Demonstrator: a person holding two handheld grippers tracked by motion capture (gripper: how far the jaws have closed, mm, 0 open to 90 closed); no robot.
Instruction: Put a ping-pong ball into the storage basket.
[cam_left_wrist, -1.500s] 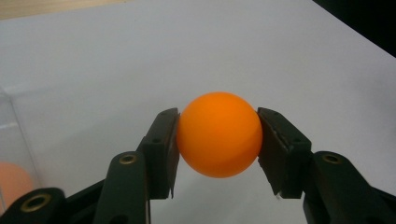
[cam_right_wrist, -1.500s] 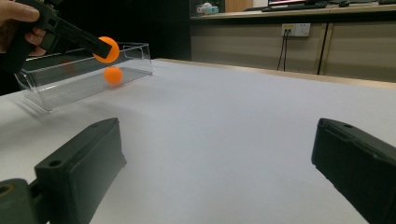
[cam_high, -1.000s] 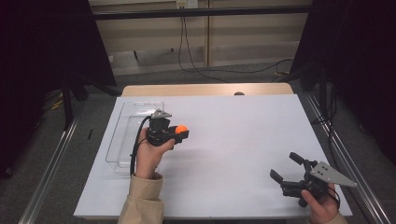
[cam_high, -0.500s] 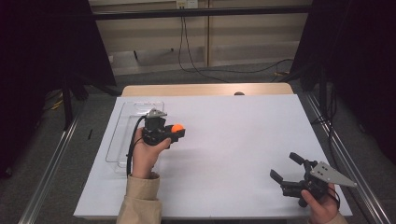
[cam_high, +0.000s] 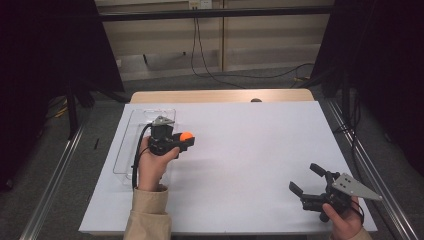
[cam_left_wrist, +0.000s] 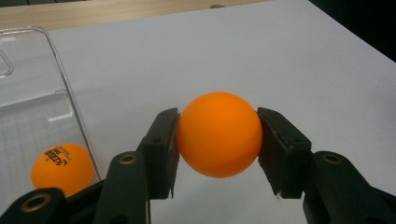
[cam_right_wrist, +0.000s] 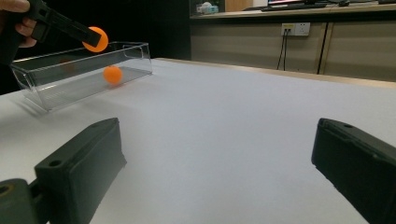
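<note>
The left gripper (cam_high: 186, 138) has slid a little toward the clear box (cam_high: 126, 145) since a moment ago, and it has kept the orange ball (cam_left_wrist: 218, 134) pinched the whole time. That looks like the ball is on its way to the box, but it is not over the box yet. In the left gripper view the two black jaws press on both sides of the ball, one on each side, so the ball cannot drop. The ball is up in the air above the white table (cam_high: 260, 150), just beside the box's long wall. It is round, smooth and bright orange, with no marks on the side we can see. A second ball (cam_left_wrist: 63, 167) already lies inside the box, and it has small dark letters on it. In the right gripper view that ball (cam_right_wrist: 112, 74) sits on the box floor, and the held ball (cam_right_wrist: 96, 38) hangs above the box's near rim. The box is see-through, long and low, and open on top. The right gripper (cam_high: 306, 180) has not moved. It rests near the right corner of the table, well apart from the box, with its jaws wide and nothing between them.
</note>
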